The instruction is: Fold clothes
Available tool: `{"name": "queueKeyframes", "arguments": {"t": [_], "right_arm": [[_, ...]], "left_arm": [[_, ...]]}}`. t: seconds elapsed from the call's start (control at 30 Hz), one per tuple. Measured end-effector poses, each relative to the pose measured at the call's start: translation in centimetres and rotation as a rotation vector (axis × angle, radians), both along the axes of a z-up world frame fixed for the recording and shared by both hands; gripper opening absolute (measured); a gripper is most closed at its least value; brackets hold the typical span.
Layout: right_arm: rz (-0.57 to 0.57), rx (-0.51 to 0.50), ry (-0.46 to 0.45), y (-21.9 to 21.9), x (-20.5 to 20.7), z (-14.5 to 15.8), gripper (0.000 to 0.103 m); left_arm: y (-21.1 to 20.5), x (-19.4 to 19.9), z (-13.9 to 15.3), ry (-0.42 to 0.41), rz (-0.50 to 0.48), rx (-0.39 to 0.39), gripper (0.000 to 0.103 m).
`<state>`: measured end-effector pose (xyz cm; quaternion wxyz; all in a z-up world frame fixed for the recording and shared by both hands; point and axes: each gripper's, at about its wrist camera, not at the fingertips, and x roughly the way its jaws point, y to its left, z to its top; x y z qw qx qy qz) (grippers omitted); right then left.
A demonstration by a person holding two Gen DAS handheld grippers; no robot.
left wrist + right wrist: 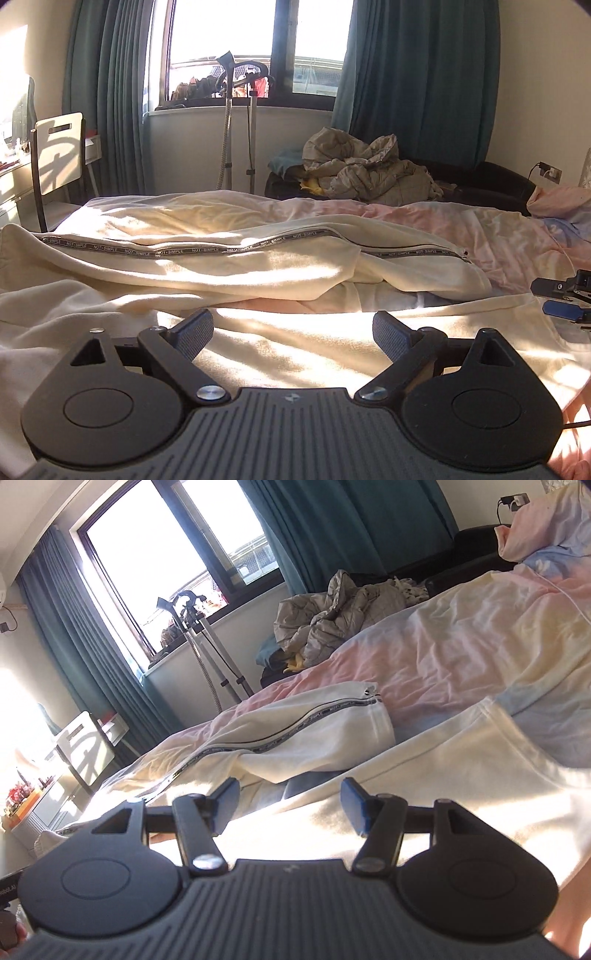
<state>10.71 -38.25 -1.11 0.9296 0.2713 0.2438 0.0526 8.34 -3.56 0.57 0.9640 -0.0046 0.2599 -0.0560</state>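
A: The zip-up jacket [258, 266] — what colour?

B: Cream, with black zipper tape [184, 252] lettered in white.

A: And the bedsheet [461, 635] under it?

B: Pastel tie-dye — pink, blue, pale yellow. Teal curtains [417, 74], a grey-beige quilted jacket [369, 166].

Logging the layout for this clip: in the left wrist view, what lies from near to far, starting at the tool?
left tool → cream garment → pastel bedsheet → crumpled grey quilt → window
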Motion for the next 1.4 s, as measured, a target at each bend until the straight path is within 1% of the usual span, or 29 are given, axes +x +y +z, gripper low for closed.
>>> {"name": "queueKeyframes", "arguments": {"t": [0.07, 0.13, 0.23, 0.33, 0.4, 0.47, 0.57, 0.67, 0.73, 0.8, 0.87, 0.9, 0.93, 1.0, 1.07, 1.1, 1.17, 1.2, 1.23, 1.27, 1.37, 1.4], "right_arm": [[0.022, 0.028, 0.018, 0.5, 1.1, -0.8, 0.062], [0.028, 0.086, 0.044, 0.6, 2.9, -2.0, 0.062], [0.023, 0.163, 0.071, 0.5, 5.8, -4.0, 0.062], [-0.008, 0.247, 0.088, -0.1, 8.4, -5.8, 0.062], [-0.036, 0.321, 0.099, -0.8, 10.0, -7.1, 0.063], [-0.074, 0.383, 0.103, -1.4, 11.5, -8.2, 0.063], [-0.144, 0.443, 0.117, -2.4, 13.8, -9.8, 0.064], [-0.204, 0.448, 0.140, -3.2, 15.9, -11.1, 0.063], [-0.227, 0.418, 0.144, -3.6, 16.9, -11.2, 0.052], [-0.241, 0.407, 0.133, -4.2, 17.9, -11.1, 0.047], [-0.257, 0.423, 0.122, -4.9, 18.5, -11.1, 0.034], [-0.266, 0.431, 0.116, -5.3, 18.8, -11.0, 0.024], [-0.271, 0.430, 0.101, -5.6, 18.9, -10.7, 0.019], [-0.297, 0.377, 0.035, -6.2, 18.8, -9.1, 0.015], [-0.337, 0.343, -0.034, -7.3, 18.6, -7.4, 0.014], [-0.360, 0.345, -0.057, -8.2, 18.4, -6.7, 0.014], [-0.402, 0.350, -0.078, -10.0, 17.7, -6.1, 0.014], [-0.423, 0.345, -0.073, -10.8, 17.4, -6.3, 0.014], [-0.445, 0.341, -0.062, -11.6, 17.1, -6.6, 0.014], [-0.462, 0.343, -0.026, -12.6, 16.9, -7.6, 0.014], [-0.466, 0.393, 0.129, -14.3, 16.5, -11.2, 0.014], [-0.464, 0.402, 0.129, -14.5, 16.3, -11.4, 0.014]], "left_arm": [[0.0, 0.8, -1.3, 0.031, -0.001, 0.013, 0.094], [-0.1, 1.4, -2.4, 0.054, 0.004, 0.029, 0.094], [0.2, 1.9, -3.6, 0.077, 0.003, 0.043, 0.094], [0.2, 2.1, -4.7, 0.088, -0.007, 0.046, 0.095], [0.3, 2.2, -5.4, 0.093, -0.025, 0.016, 0.096], [0.2, 2.4, -6.2, 0.123, -0.055, -0.029, 0.097], [0.1, 2.6, -7.0, 0.144, -0.083, -0.059, 0.097], [-0.1, 2.9, -7.8, 0.146, -0.087, -0.067, 0.097], [-0.1, 3.2, -8.3, 0.155, -0.086, -0.079, 0.097], [0.0, 3.6, -8.6, 0.166, -0.080, -0.105, 0.097], [0.2, 3.7, -8.6, 0.165, -0.075, -0.125, 0.097], [0.4, 3.7, -8.7, 0.163, -0.073, -0.138, 0.097], [0.6, 3.7, -8.7, 0.158, -0.070, -0.150, 0.097], [0.9, 3.7, -8.6, 0.153, -0.060, -0.169, 0.097], [1.1, 3.7, -8.5, 0.147, -0.052, -0.190, 0.097], [1.3, 3.8, -8.4, 0.142, -0.049, -0.202, 0.097], [1.3, 3.8, -8.4, 0.135, -0.046, -0.210, 0.097], [1.2, 3.8, -8.4, 0.132, -0.046, -0.212, 0.097], [1.2, 3.9, -8.4, 0.131, -0.048, -0.213, 0.097], [1.1, 3.9, -8.4, 0.131, -0.050, -0.211, 0.097], [0.8, 3.9, -8.3, 0.128, -0.054, -0.202, 0.097], [0.7, 3.9, -8.3, 0.128, -0.052, -0.195, 0.097]]}}
